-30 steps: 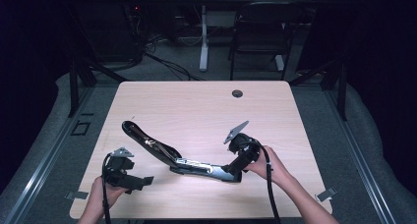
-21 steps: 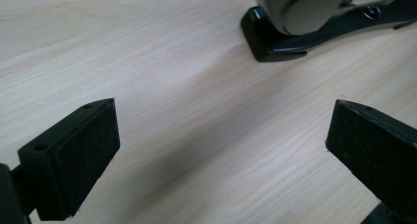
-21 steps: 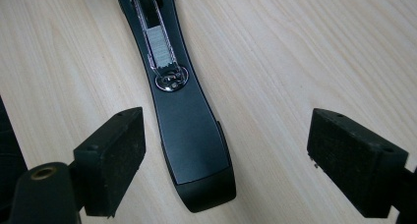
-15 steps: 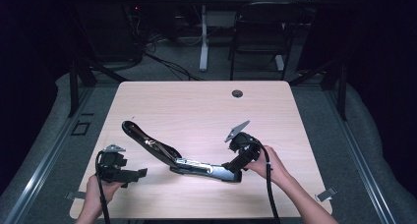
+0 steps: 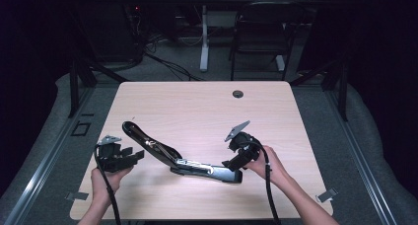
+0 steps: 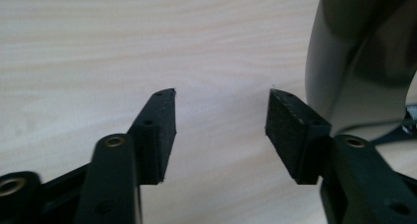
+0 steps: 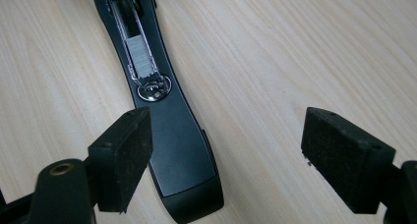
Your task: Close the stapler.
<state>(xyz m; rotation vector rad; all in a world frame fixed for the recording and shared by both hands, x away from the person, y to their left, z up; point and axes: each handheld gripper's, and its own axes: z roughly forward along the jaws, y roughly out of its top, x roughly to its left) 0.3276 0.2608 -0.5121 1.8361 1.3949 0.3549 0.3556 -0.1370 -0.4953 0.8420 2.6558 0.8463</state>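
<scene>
My right claw [image 5: 235, 162] gapes over the base end of the opened stapler [image 5: 173, 158], gripping nothing. My left claw [image 5: 132, 157], just narrowing on nothing, sits beside its raised arm on the worktop [image 5: 197, 106].

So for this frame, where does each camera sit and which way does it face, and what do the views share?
High view: above the person's side, looking forward and down on the table; both forearms, left gripper and right gripper show.
Left gripper view: rides the left gripper, looking along its open jaws at bare tabletop and the opened stapler's glossy arm.
Right gripper view: rides the right gripper, looking down over the stapler's base and staple channel.
Shared: all three show the stapler on the table.
</scene>
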